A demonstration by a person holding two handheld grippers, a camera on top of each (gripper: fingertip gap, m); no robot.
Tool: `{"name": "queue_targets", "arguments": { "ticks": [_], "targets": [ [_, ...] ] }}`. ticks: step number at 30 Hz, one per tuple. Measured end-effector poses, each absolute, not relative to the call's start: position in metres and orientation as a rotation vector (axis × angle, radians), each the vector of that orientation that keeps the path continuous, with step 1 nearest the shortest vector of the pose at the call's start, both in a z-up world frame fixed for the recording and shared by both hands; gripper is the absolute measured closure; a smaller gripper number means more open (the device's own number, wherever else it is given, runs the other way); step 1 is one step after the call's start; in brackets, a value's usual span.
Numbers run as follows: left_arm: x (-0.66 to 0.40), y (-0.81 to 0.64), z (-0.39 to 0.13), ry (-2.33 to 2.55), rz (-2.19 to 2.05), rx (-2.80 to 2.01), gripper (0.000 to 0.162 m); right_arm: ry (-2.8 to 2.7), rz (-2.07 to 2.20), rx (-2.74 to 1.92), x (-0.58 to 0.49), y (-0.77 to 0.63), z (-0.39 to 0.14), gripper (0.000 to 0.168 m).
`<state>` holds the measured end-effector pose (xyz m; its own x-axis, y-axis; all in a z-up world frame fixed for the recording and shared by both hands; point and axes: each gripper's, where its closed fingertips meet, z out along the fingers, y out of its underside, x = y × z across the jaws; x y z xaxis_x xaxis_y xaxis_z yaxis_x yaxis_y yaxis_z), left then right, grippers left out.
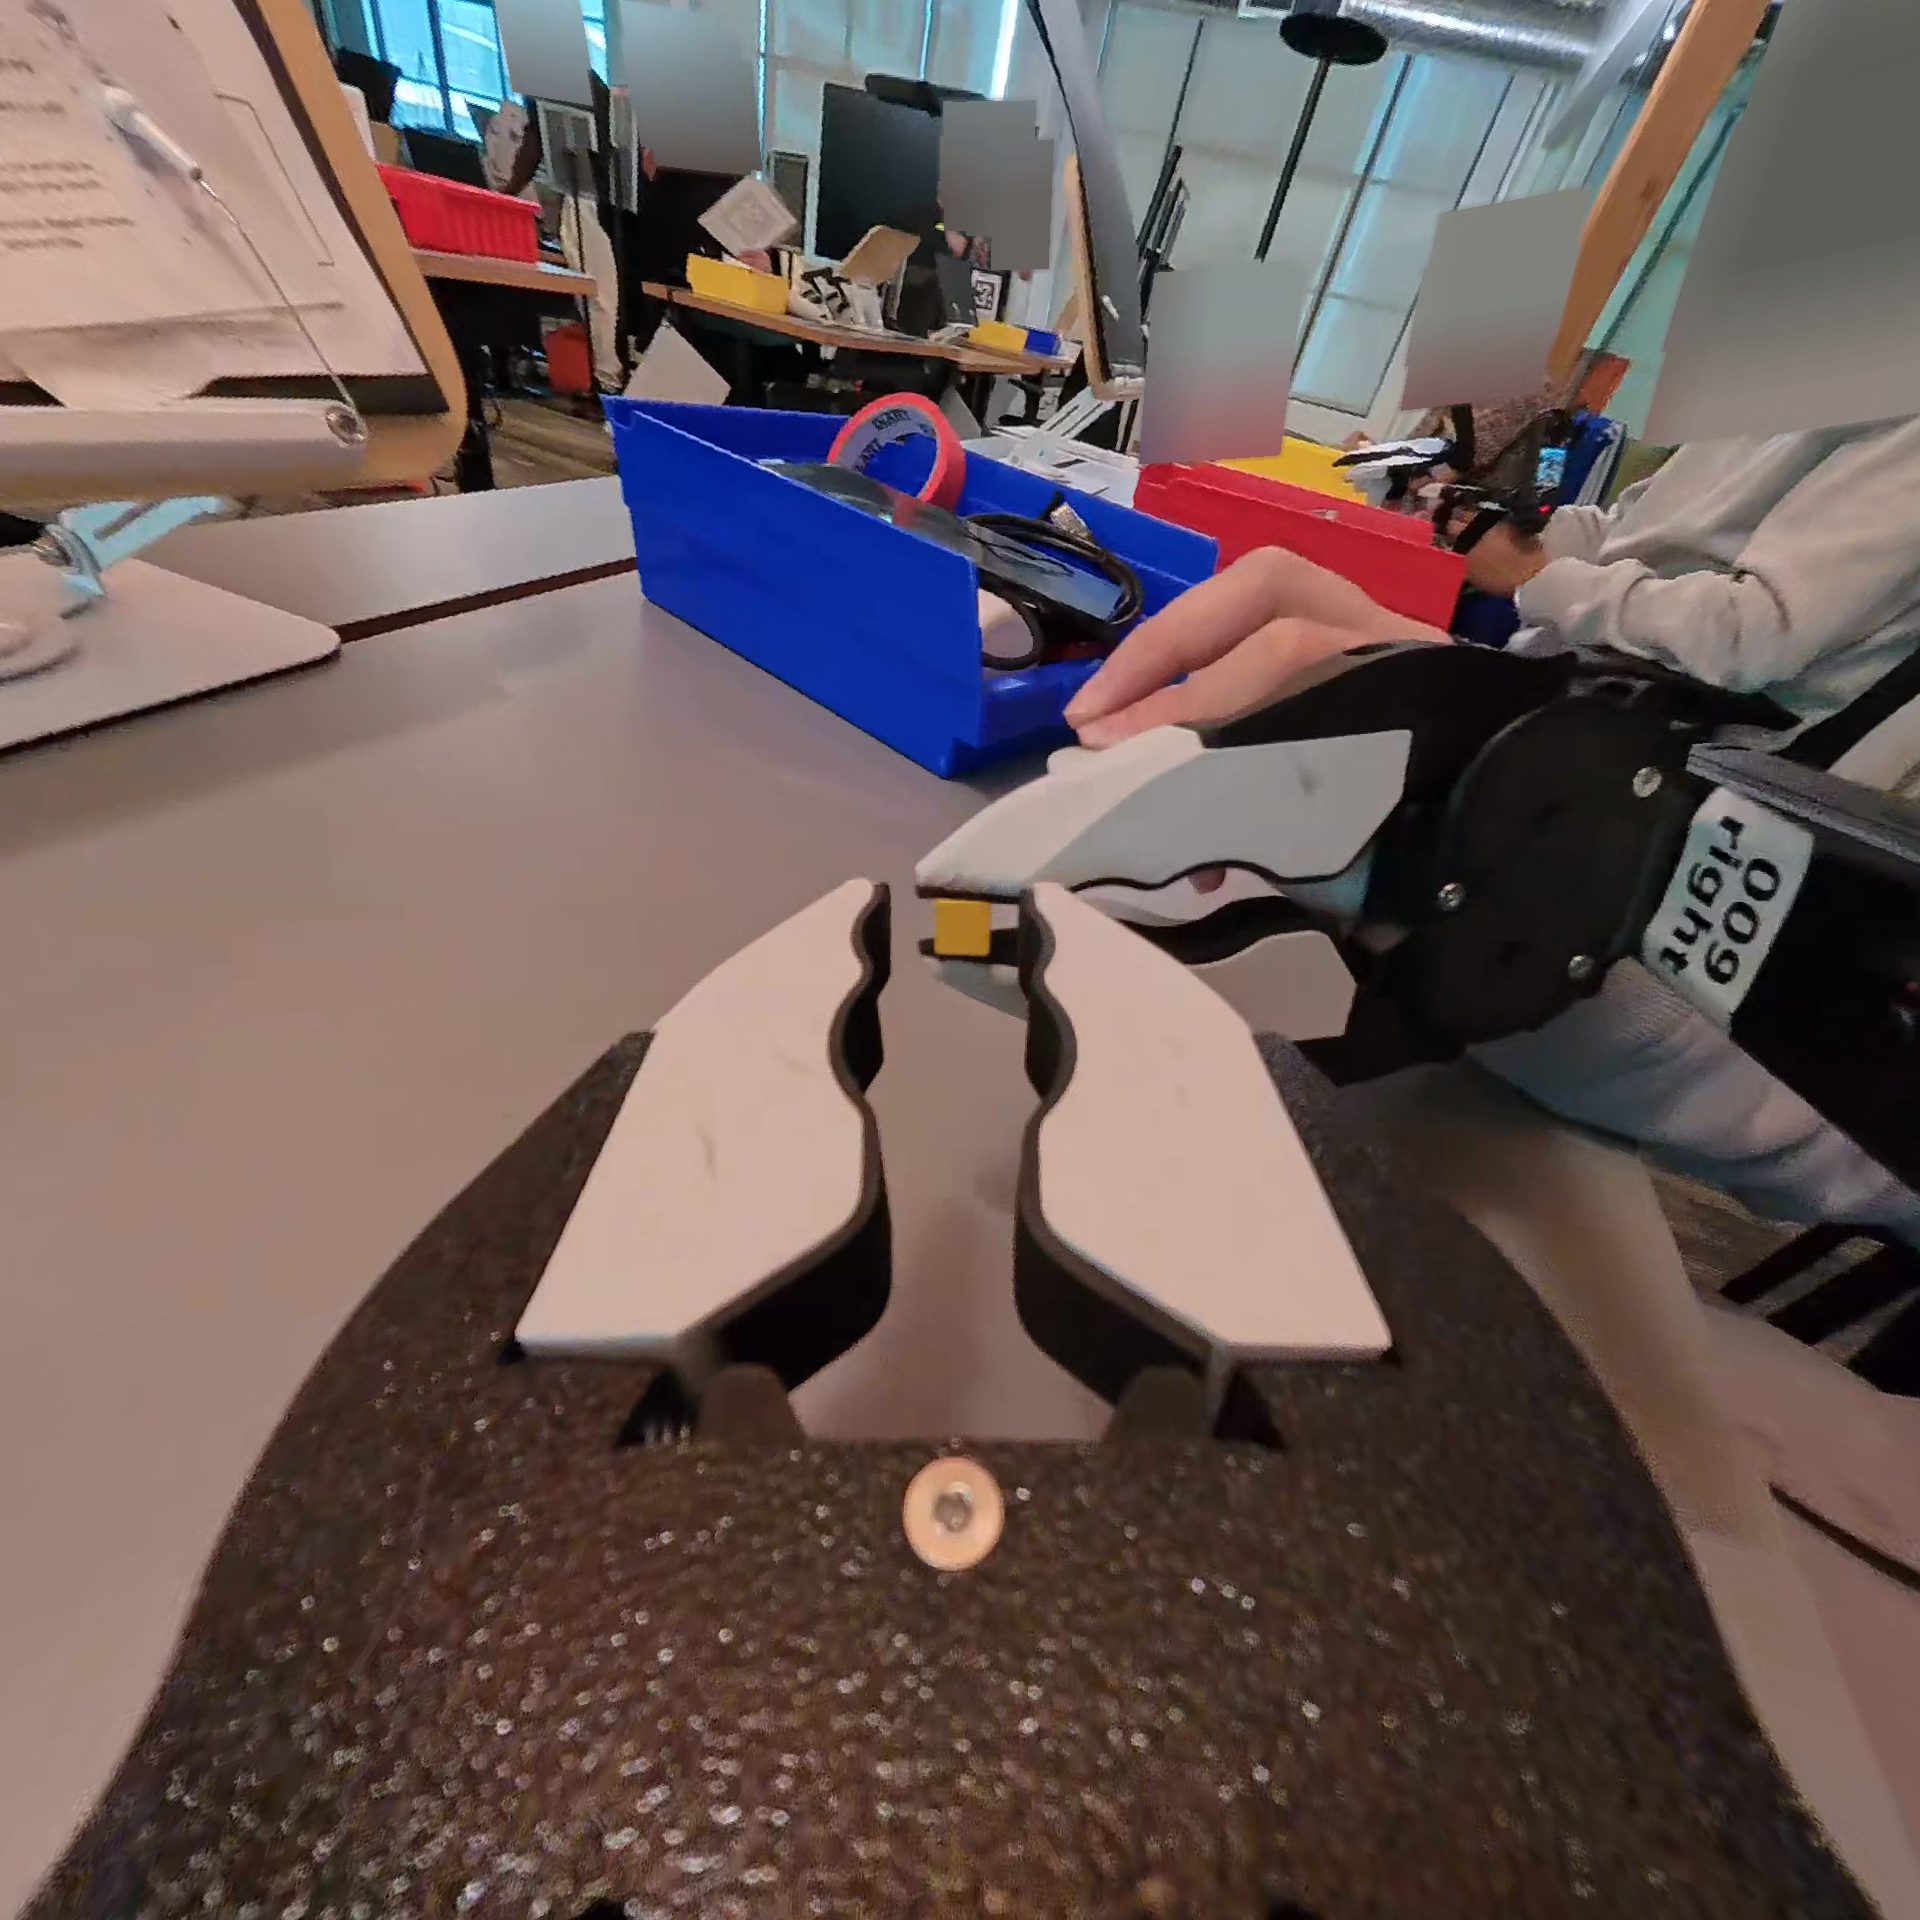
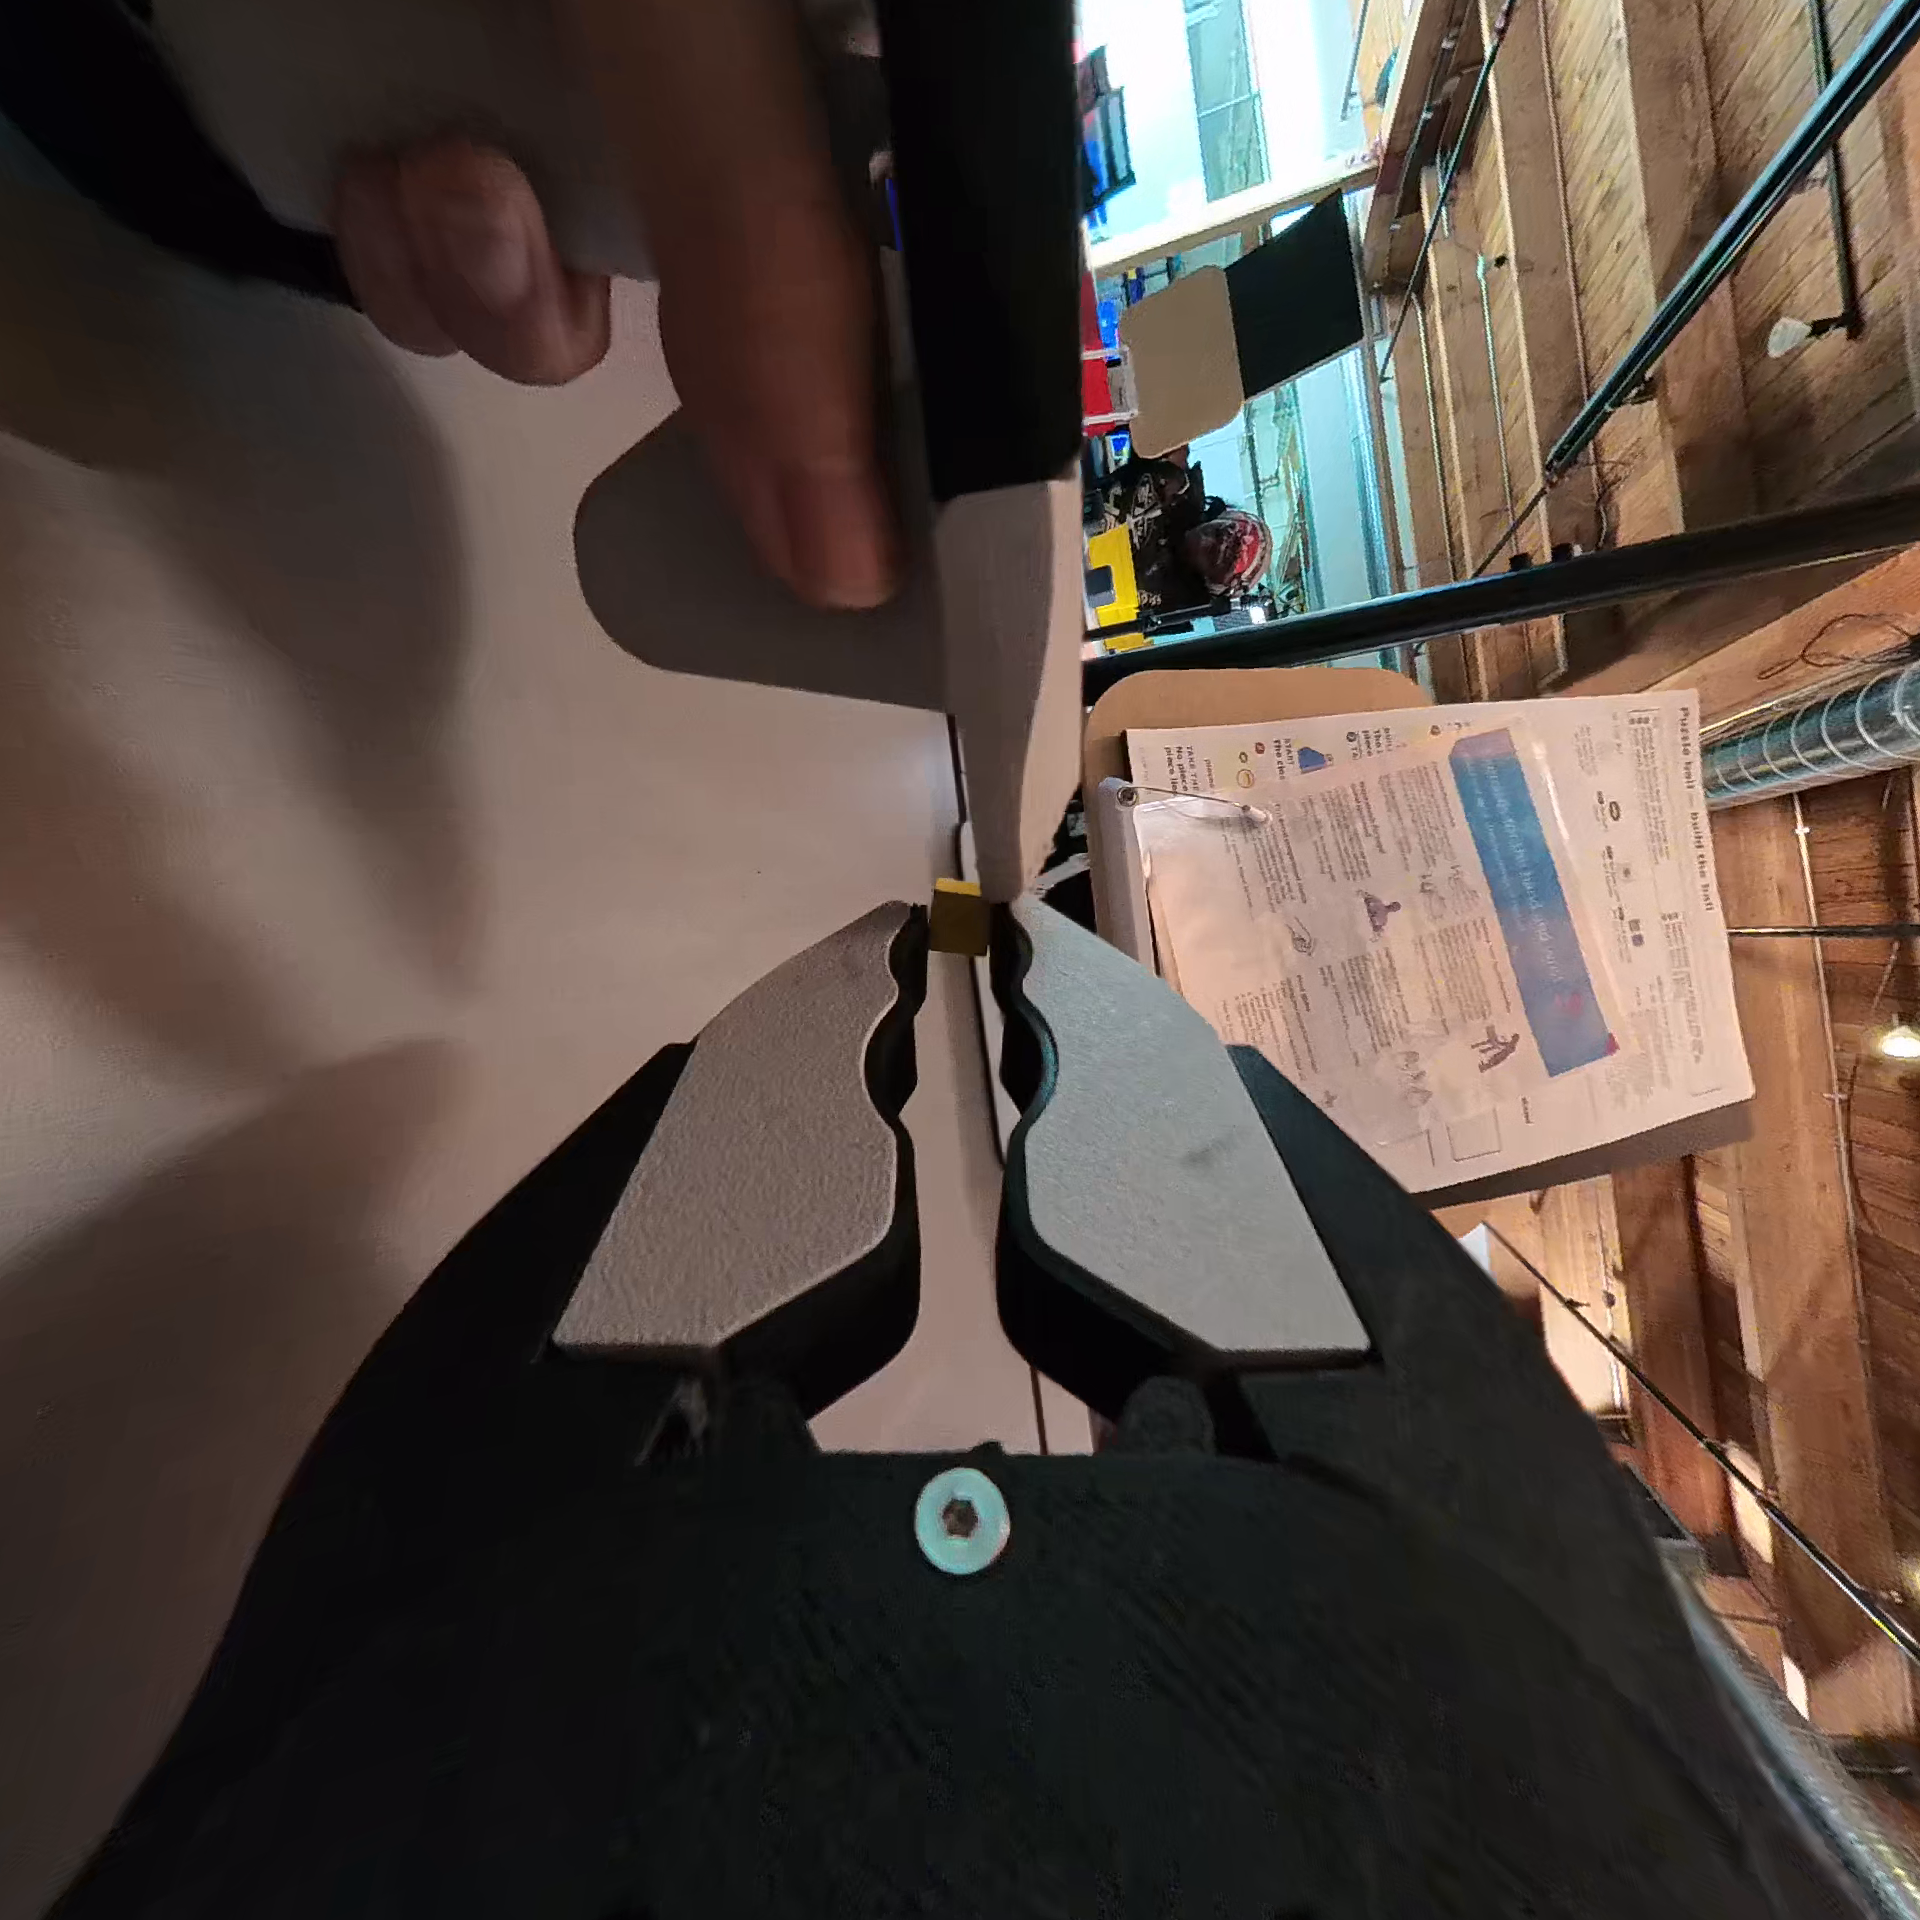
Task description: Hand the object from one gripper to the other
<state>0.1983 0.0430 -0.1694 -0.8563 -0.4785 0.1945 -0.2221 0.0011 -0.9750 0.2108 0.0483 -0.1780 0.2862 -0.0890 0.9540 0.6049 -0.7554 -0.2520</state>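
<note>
A small yellow block point(image 1: 961, 928) is pinched between the fingertips of my right gripper point(image 1: 940, 930), which reaches in from the right, rolled on its side, above the grey table point(image 1: 416, 883). My left gripper point(image 1: 958, 902) is open; its two fingertips straddle the block, with a gap on the left side. In the right wrist view the right gripper point(image 2: 958, 920) is shut on the block point(image 2: 958, 928). One finger point(image 2: 1013, 727) of the left gripper comes down from above and meets the block's far side. A hand point(image 2: 790, 436) holds the left gripper.
A blue bin point(image 1: 810, 592) with a red tape roll point(image 1: 899, 447) and black cables stands behind the grippers, with a red bin point(image 1: 1309, 540) to its right. A paper holder on a stand point(image 1: 156, 312) is at the far left. A person's arm point(image 1: 1714, 561) is at the right. Less than 4 cm separates the two grippers' tips.
</note>
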Motion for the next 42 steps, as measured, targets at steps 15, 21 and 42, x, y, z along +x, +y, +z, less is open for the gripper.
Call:
{"name": "queue_targets", "arguments": {
  "ticks": [15, 21, 42],
  "targets": [
    [0.195, 0.044, -0.17, 2.106, -1.956, -0.679, 0.152, -0.213, -1.168, -1.858, 0.206, 0.052, -0.169, 0.152],
    [0.196, 0.057, -0.154, 2.005, -2.138, -0.695, 0.152, 0.216, -0.275, -1.653, 0.198, 0.052, -0.158, 0.122],
    [0.166, 0.046, -0.137, 2.035, -2.402, -0.466, 0.152, 0.194, 0.151, -1.424, 0.168, 0.05, -0.13, 0.155]
  ]
}}
